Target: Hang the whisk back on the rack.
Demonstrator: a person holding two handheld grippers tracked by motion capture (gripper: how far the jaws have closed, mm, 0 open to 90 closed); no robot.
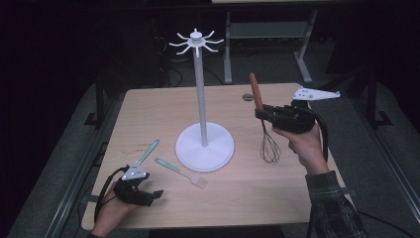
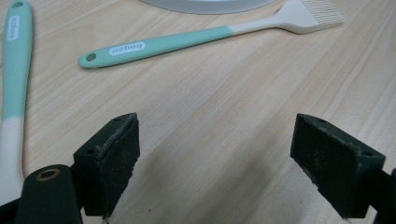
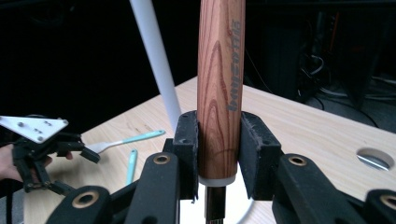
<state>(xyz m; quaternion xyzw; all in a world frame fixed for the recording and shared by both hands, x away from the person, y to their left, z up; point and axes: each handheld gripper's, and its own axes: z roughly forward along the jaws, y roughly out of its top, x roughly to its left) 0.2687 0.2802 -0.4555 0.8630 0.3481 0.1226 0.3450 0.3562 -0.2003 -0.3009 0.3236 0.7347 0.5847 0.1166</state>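
The desk [image 1: 233, 198] carries a white hook stand [image 1: 203, 119] at its middle, its hooks bare. Right of the stand, the right gripper [image 1: 262, 112] pinches a whisk [image 1: 262, 124] by its wooden handle, upright above open desk, wires hanging. Near the front-left edge, the left gripper [image 1: 157, 194] rests spread, empty, just beside a teal brush [image 1: 181, 172] and a partly hidden teal spatula [image 1: 147, 151].

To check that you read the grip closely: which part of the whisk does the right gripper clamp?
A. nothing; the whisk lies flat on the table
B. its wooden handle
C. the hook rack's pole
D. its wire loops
B: in the right gripper view the right gripper has both pads pressed on the wooden handle of the whisk, and the high view shows its wire loops hanging below, above the table.
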